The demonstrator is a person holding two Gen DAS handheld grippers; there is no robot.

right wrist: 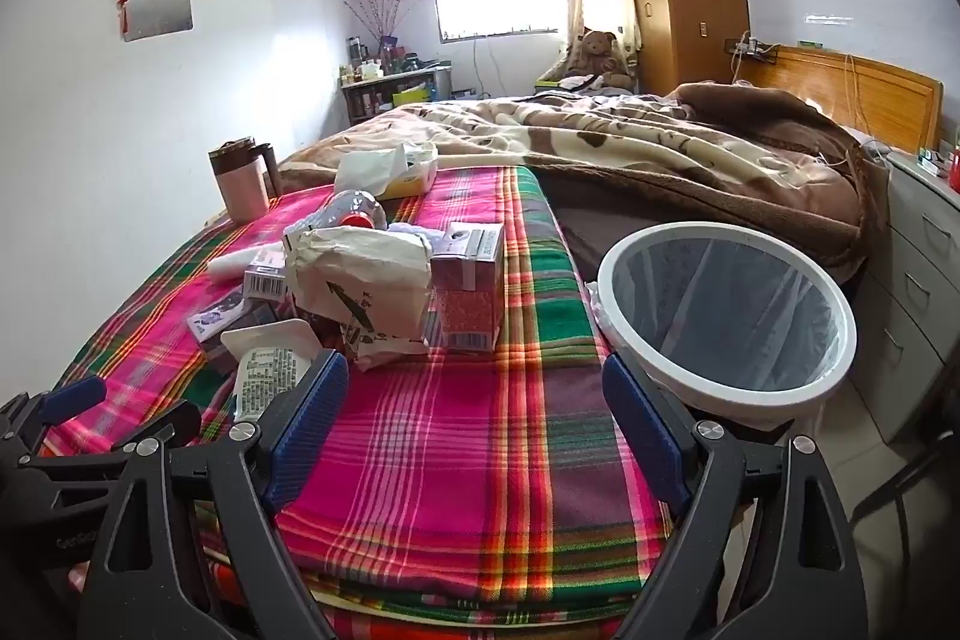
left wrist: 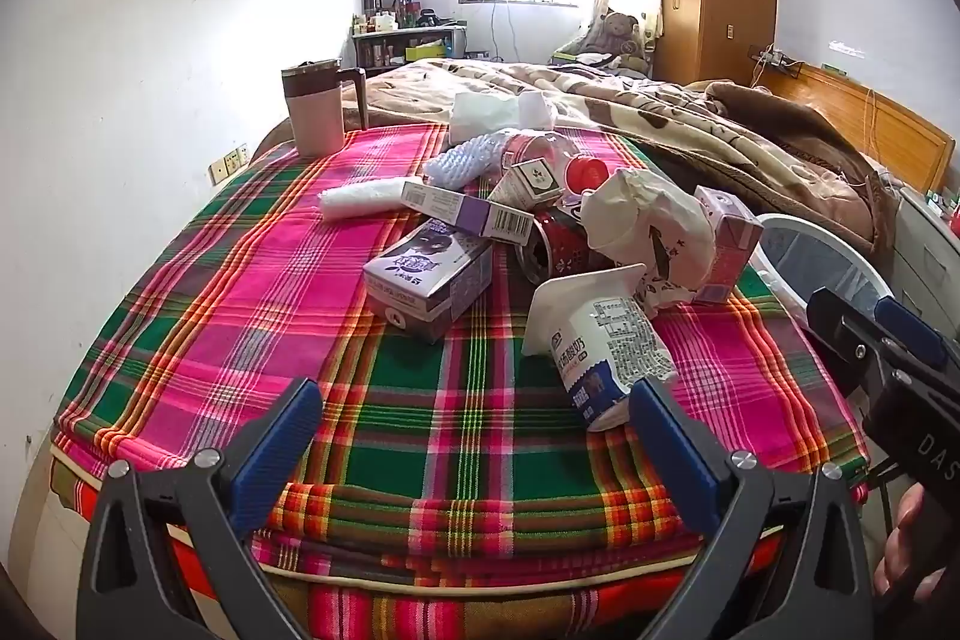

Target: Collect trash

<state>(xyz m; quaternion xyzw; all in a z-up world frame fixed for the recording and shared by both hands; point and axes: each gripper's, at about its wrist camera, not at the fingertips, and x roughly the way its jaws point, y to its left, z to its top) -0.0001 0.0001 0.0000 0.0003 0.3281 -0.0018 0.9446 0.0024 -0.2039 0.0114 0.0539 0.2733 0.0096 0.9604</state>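
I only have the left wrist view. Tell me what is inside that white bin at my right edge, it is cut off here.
Observer: The white bin holds only a clear liner; no trash shows in it. It stands off the bed's right edge.
Operator: Report the right gripper's jaws. I see just its side.
Observer: The right gripper has its jaws wide open, nothing between them, over bare plaid cloth.
Operator: Say what sits behind the crumpled paper bag.
Observer: Behind the crumpled paper bag, a clear bottle with a red cap lies on its side, and farther back an open tissue pack rests at the blanket's edge.
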